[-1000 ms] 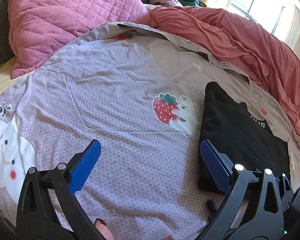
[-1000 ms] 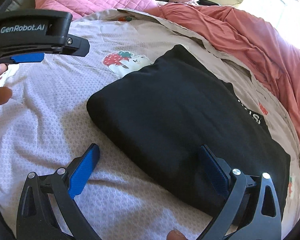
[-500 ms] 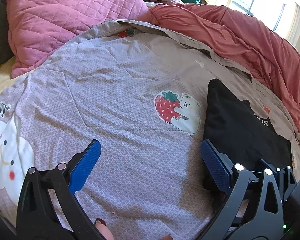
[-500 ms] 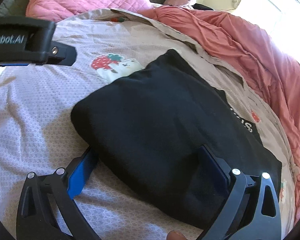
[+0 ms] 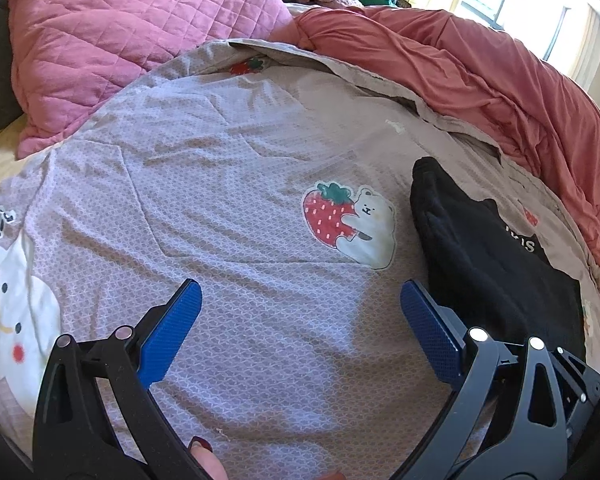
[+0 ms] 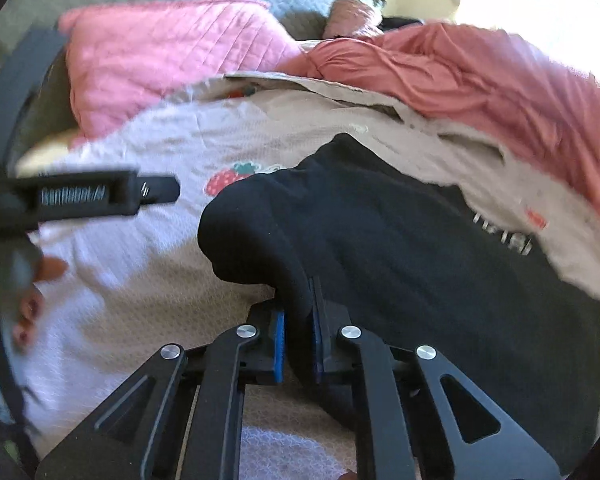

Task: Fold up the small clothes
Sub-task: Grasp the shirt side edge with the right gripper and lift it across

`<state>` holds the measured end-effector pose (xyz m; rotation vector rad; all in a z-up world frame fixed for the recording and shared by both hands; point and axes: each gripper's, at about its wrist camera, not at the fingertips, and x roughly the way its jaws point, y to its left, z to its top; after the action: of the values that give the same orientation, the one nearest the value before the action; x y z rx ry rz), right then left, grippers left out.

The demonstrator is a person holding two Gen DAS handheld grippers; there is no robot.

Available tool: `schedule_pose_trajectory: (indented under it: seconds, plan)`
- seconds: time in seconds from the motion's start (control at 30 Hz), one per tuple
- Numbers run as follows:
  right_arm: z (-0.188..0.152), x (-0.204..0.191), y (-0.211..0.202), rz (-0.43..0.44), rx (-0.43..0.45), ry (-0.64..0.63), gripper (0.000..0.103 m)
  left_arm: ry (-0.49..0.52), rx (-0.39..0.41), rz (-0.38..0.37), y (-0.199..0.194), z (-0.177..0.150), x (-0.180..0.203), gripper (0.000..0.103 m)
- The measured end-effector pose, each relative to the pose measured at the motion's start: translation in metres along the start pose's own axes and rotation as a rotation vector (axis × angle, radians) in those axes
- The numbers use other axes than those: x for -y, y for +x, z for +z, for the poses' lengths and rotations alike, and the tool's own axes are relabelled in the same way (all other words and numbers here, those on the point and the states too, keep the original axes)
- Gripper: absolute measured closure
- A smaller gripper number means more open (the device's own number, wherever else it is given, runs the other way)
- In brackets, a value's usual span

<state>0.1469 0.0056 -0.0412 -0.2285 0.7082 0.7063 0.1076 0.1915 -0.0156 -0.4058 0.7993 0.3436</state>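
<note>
A soft black garment [image 6: 400, 240] is pinched at its rounded fold by the right gripper [image 6: 298, 344]. The left gripper [image 5: 300, 320] is held with its ribbed blue fingers [image 5: 172, 332] apart over the textured quilt [image 5: 240, 184].

I note matt black knit garment [image 6: 400, 248]; waffle-textured bedspread [image 5: 240, 200]; quilted pink pillow [image 5: 132, 40]; textured blue pads [image 5: 172, 332], matt.

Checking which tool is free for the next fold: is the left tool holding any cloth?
No. The left tool stands wide open above the bedspread, nothing between its pads, and the black garment lies beside it.
</note>
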Motion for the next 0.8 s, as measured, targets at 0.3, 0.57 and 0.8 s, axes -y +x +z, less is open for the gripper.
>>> schedule_pose_trajectory:
  seconds: [0.3, 0.57, 0.8]
  plan:
    - [-0.004, 0.018, -0.016, 0.062, 0.054, 0.104, 0.095, -0.059, -0.039, -0.127, 0.012, 0.011, 0.004, 0.01]
    - [-0.009, 0.015, -0.02, 0.057, 0.08, 0.09, 0.095, -0.178, -0.148, -0.394, 0.037, 0.037, 0.025, 0.01]
    - [-0.015, 0.023, -0.023, 0.076, 0.076, 0.116, 0.095, -0.323, -0.384, -0.582, 0.102, 0.044, 0.051, 0.032]
